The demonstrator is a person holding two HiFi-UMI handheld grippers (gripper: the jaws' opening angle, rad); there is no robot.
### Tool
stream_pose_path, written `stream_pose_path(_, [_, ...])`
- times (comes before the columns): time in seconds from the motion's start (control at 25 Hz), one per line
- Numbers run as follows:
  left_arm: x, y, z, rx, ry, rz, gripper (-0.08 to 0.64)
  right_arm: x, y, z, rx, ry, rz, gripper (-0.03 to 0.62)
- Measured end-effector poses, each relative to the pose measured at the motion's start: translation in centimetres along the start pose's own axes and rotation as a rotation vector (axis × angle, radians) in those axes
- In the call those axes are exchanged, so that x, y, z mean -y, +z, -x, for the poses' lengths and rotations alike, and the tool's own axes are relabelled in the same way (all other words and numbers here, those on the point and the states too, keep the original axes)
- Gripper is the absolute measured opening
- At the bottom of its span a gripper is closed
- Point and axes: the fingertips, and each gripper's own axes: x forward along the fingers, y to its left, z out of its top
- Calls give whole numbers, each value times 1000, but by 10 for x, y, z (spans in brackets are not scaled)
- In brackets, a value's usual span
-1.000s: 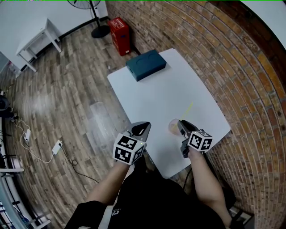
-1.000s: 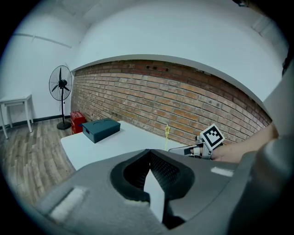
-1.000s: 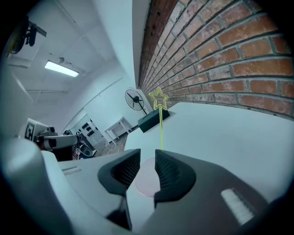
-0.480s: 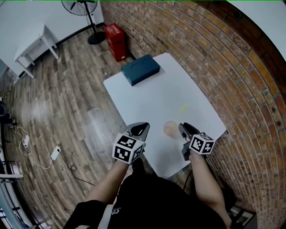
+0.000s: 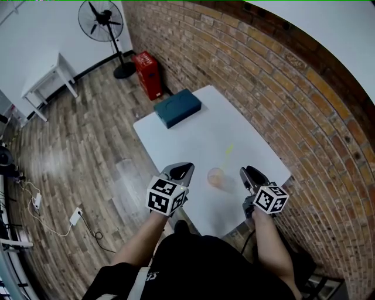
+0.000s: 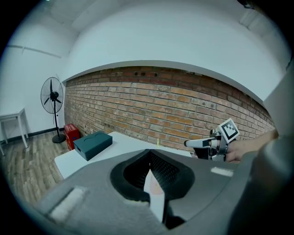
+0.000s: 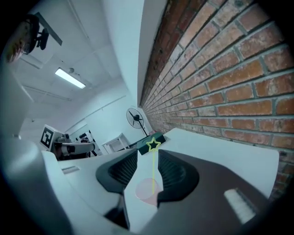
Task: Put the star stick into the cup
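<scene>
A pale pink cup (image 5: pixel 215 176) stands on the white table (image 5: pixel 193 137) with the yellow star stick (image 5: pixel 227 153) leaning out of it. In the right gripper view the stick's star (image 7: pixel 153 145) and the cup (image 7: pixel 148 189) show through the gap, well beyond the jaws. My right gripper (image 5: pixel 248 173) hangs to the right of the cup, apart from it. Its jaws have just been opening and now stand open with nothing between them. My left gripper (image 5: pixel 182 170) hovers left of the cup over the table's near edge, its tips together and empty.
A teal box (image 5: pixel 177 108) lies at the table's far end. The brick wall (image 5: pixel 275 99) runs along the table's right side. On the wooden floor beyond stand a red crate (image 5: pixel 146 73), a fan (image 5: pixel 105 17) and a small white table (image 5: pixel 47 70).
My right gripper has drawn back from the cup, to the right and up, and its jaws have spread. The left gripper has lifted a little. The stick stays in the cup.
</scene>
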Motion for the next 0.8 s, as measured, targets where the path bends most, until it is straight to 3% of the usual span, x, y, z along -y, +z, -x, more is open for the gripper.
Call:
stream_pose_path(0.16, [8, 19, 1, 30, 0, -30, 6, -16, 23, 19, 50, 4, 78, 124])
stream_pose_path(0.48, [19, 47, 7, 87, 6, -69, 6, -49, 64, 56, 178, 12, 209, 14])
stream_pose_path(0.8, [20, 54, 12, 121, 16, -65, 6, -73, 88, 90, 294, 41, 297, -2])
